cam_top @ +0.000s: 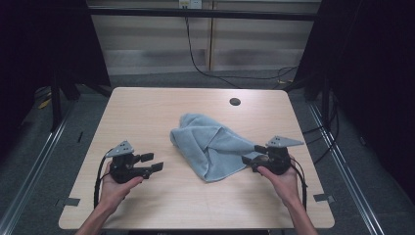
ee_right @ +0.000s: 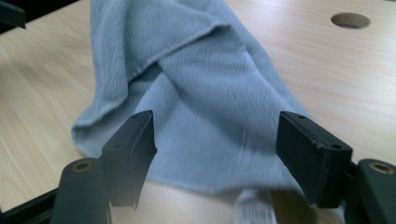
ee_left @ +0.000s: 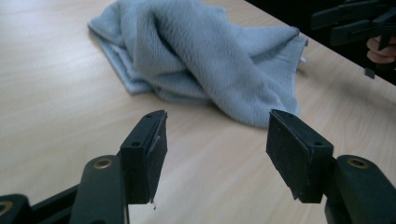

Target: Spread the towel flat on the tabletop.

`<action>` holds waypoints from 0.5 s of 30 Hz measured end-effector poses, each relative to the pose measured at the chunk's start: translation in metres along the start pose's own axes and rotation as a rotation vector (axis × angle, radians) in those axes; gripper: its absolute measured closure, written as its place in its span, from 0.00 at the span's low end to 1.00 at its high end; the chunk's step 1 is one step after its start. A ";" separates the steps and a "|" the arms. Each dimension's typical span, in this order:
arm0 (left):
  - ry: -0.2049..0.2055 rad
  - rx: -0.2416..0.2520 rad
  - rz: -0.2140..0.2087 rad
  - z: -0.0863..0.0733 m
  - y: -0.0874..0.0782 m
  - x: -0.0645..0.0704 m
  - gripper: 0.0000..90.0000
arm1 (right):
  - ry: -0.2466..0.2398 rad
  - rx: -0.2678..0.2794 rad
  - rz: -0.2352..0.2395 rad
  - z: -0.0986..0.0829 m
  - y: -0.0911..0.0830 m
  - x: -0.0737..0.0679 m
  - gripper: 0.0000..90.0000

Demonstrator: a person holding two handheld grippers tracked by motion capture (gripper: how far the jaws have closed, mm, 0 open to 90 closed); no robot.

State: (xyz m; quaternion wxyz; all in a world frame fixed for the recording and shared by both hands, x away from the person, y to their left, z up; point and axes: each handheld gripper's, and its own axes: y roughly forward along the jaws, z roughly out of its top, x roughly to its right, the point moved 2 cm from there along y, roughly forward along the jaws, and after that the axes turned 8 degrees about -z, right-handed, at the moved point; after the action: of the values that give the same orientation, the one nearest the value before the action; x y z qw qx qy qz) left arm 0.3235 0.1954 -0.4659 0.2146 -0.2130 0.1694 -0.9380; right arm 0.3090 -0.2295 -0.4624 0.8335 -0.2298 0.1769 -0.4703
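A crumpled light blue towel [cam_top: 211, 143] lies in the middle of the wooden table [cam_top: 147, 112], loosely folded over itself. My left gripper [cam_top: 151, 162] hovers open over bare wood to the towel's left, a short gap from it. In the left gripper view the towel [ee_left: 205, 60] lies ahead of the open jaws [ee_left: 215, 140]. My right gripper [cam_top: 255, 153] is open at the towel's right edge. In the right gripper view the towel [ee_right: 210, 93] spreads between and beyond the open jaws [ee_right: 217, 149], with a white label [ee_right: 252, 210] at its near hem.
A round cable hole [cam_top: 235, 102] sits near the table's far edge, also seen as a hole [ee_right: 350, 20] in the right gripper view. Black frame posts and cables stand beyond the table. Bare wood surrounds the towel on all sides.
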 end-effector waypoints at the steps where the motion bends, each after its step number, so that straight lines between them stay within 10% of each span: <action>1: 0.004 0.000 -0.009 0.002 0.005 -0.001 0.50 | 0.011 0.000 0.020 0.004 0.005 0.002 0.29; 7: 0.002 -0.062 -0.038 -0.003 0.030 -0.004 0.58 | -0.001 -0.012 0.007 0.010 0.037 0.011 0.30; 15: -0.006 -0.146 -0.022 -0.020 0.044 0.000 0.44 | -0.023 -0.121 -0.009 -0.014 0.070 0.014 0.45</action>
State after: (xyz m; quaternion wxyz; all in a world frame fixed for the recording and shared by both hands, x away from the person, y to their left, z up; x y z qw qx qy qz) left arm 0.3290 0.1626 -0.5009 0.1885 -0.2327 0.2346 -0.9248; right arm 0.3581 -0.2133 -0.5140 0.8180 -0.2857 0.1945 -0.4598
